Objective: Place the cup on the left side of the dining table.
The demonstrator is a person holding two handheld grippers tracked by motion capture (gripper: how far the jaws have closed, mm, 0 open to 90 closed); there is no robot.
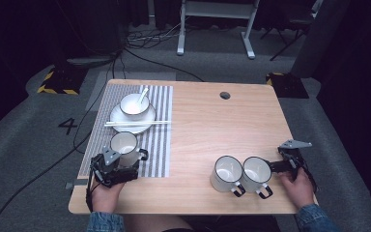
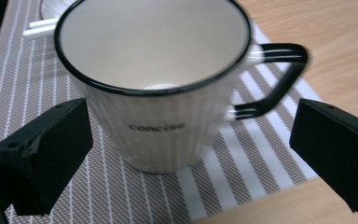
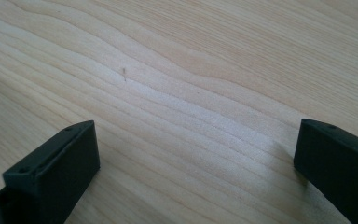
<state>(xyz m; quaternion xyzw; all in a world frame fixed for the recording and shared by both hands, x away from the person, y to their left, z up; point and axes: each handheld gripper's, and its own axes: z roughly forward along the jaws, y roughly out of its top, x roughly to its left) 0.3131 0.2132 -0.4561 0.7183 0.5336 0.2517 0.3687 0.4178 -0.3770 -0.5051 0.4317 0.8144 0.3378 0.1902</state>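
The left tool [image 2: 186,154] stood wide open around the mug [image 2: 158,88] on the striped mat [image 2: 261,163] — apparently mid-placement or about to grasp — while the right tool [image 3: 196,172] gaped over bare table [image 3: 191,70].

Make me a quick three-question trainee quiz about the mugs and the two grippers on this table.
1. True or false: the left gripper is shut on the mug on the striped mat.
2. How many mugs stand near the right gripper?
3. What lies across the plate: A spoon, B chopsticks, C fork?

Key: 1 false, it is open around the mug. 2 two. 3 B.
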